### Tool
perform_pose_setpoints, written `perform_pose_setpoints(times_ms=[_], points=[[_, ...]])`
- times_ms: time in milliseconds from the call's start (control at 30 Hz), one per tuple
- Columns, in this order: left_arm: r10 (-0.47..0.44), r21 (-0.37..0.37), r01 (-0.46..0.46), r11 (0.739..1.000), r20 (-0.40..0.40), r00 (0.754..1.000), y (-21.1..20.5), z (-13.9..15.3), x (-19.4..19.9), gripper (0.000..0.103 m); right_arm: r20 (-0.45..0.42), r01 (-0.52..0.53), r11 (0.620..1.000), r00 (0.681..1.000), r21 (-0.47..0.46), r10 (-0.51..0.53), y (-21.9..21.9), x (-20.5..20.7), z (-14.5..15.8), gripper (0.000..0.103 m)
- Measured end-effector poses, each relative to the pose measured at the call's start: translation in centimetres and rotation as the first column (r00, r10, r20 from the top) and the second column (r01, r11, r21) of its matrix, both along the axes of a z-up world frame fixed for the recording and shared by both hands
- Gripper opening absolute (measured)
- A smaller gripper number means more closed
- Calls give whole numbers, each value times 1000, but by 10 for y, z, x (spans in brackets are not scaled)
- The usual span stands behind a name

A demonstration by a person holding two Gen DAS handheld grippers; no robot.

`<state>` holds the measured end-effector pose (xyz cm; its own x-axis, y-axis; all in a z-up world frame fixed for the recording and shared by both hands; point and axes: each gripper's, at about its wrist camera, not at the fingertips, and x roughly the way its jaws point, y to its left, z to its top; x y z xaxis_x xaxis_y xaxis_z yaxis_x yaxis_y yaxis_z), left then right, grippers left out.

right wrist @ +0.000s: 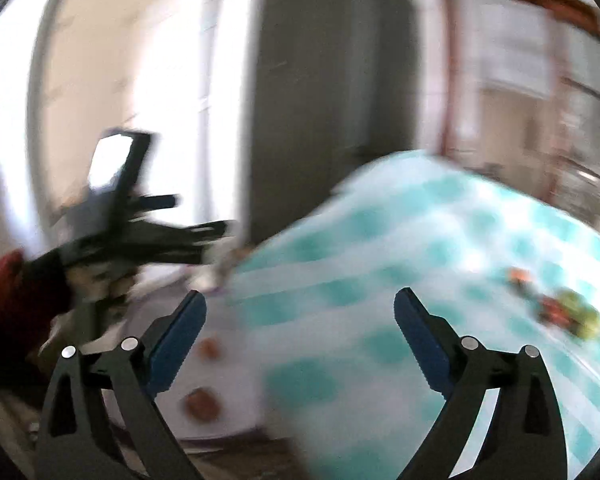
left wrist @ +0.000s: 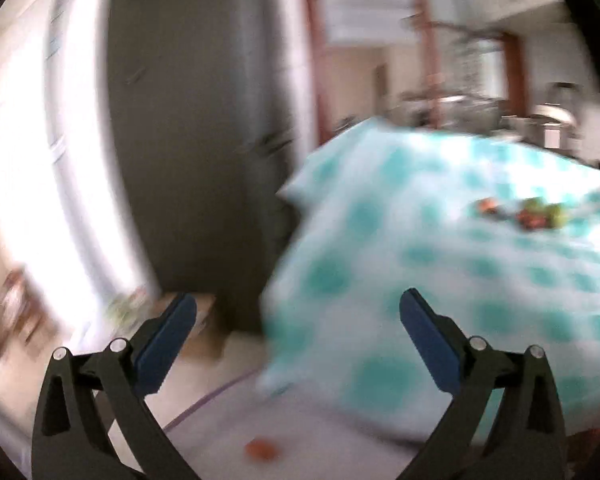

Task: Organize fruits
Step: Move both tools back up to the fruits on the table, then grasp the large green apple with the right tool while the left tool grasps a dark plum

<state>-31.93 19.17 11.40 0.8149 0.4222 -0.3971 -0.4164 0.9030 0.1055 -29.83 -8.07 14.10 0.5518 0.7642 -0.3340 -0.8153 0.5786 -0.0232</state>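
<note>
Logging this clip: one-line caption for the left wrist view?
Motion-blurred view: open left tool empty, facing a teal-checked tablecloth with a fruit pile; one orange fruit on the floor.

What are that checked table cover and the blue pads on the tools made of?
The table cover looks like soft cloth or thin vinyl in a teal-and-white check: it drapes and folds over the edge, though blur hides any weave. The blue pads on the right tool look like matte rubber or plastic, with a ridged inner edge. The left tool has similar pads.
</note>
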Motion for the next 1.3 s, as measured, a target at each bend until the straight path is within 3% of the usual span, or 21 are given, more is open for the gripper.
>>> perform_pose_setpoints(times_ms=[100, 200, 267, 367, 433, 500, 600, 733, 867, 1000, 1133, 1300], points=[[-204, -41, 203, 978, -12, 979, -53, 3, 62, 102, -75, 242, 969, 968, 49, -238, -56, 45, 0, 92], [-380, -135, 370, 919, -51, 924, -113, -14, 128, 102, -191, 395, 916, 906, 63, -377, -109, 98, -15, 92], [-460, -211, 433, 876, -98, 883, -145, -36, 182, 102, -279, 492, 870, 842, 44, -462, -140, 143, -29, 92], [-513, -316, 449, 836, -156, 844, -175, -57, 262, 102, -371, 616, 788, 736, 20, -566, -174, 206, -63, 92], [-523, -361, 445, 819, -152, 839, -184, -70, 299, 102, -432, 658, 753, 682, 10, -591, -193, 248, -82, 92], [-520, -421, 423, 802, -145, 842, -186, -80, 335, 102, -445, 680, 734, 653, -14, -613, -198, 282, -89, 92], [-512, -520, 392, 759, -105, 853, -171, -91, 370, 101, -455, 676, 735, 637, -59, -622, -188, 331, -94, 92], [-490, -603, 356, 714, -67, 869, -153, -97, 378, 101, -443, 649, 749, 638, -129, -630, -168, 378, -98, 92], [-454, -620, 341, 707, -27, 891, -144, -96, 373, 101, -457, 651, 736, 605, -187, -652, -152, 421, -108, 92], [-448, -625, 337, 704, -23, 894, -143, -96, 374, 101, -469, 631, 738, 590, -240, -657, -138, 447, -115, 87], [-453, -608, 344, 716, -29, 891, -146, -94, 373, 101, -435, 634, 712, 573, -302, -695, -125, 461, -117, 78], [-454, -604, 347, 717, -28, 890, -147, -94, 372, 101, -426, 641, 673, 527, -370, -735, -111, 480, -122, 73]])
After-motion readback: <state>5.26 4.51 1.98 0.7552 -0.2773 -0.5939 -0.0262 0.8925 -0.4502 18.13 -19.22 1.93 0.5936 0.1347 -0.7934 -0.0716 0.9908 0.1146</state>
